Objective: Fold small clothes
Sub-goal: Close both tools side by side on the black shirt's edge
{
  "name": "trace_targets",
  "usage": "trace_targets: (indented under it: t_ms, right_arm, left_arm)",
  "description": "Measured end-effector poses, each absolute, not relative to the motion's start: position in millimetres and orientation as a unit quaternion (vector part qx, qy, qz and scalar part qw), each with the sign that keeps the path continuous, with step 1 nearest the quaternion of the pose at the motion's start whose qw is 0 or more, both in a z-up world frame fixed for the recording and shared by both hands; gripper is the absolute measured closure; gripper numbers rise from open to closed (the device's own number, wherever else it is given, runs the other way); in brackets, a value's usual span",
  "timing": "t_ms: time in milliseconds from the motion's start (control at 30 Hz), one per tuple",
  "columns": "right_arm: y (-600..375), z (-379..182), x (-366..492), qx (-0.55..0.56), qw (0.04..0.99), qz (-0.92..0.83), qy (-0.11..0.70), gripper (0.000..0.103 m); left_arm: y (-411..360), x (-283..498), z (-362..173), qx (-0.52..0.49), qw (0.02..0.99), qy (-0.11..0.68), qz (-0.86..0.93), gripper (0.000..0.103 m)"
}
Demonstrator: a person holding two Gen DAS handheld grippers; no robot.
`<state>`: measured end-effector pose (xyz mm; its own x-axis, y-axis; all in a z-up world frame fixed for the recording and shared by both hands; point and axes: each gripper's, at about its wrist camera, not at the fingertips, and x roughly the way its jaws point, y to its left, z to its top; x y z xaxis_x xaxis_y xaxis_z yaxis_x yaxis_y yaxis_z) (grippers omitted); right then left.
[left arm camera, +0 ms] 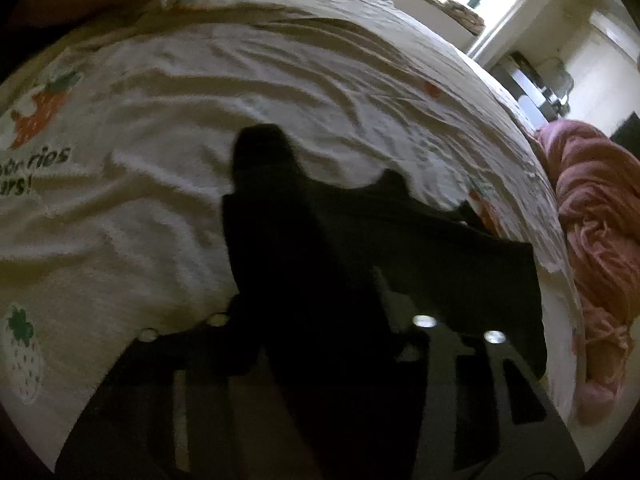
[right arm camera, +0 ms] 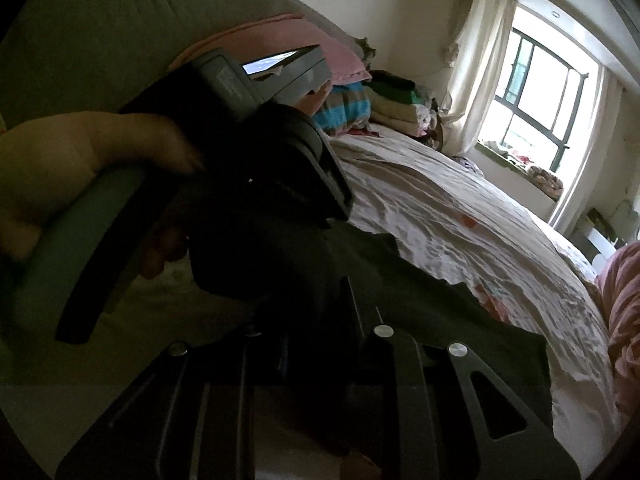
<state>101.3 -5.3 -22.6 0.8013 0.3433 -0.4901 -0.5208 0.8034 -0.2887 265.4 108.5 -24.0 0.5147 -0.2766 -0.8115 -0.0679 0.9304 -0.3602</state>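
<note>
Dark garment (left arm camera: 440, 248) hangs pinched in left gripper (left arm camera: 276, 200).

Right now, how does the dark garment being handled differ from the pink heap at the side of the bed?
The dark garment is near black and hangs stretched out above the bedsheet; the pink heap is salmon pink and lies bunched in a crumpled pile at the bed's edge. The dark garment reaches the tools at the bottom of both views; nothing touches the pink heap. Both look like soft fabric.

Home bedroom; bed (left arm camera: 280, 92), curtained window (right arm camera: 536, 92)
</note>
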Motion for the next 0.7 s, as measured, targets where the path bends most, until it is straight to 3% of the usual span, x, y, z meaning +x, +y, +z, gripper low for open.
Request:
trace_targets:
  t_ms: [200, 700]
  right_arm:
    - [-29.0, -12.9, 98.5, -0.186, 0.935, 0.222, 0.204, 0.085]
    - [-93.5, 7.3, 83.6, -0.12, 0.956, 0.192, 0.184, 0.087]
  left_arm:
    - [79.2, 256.5, 4.7, -0.141, 0.871, 0.467, -0.066, 0.086]
    - [5.8, 241.5, 56.4, -0.083, 0.893, 0.436, -0.076, 0.087]
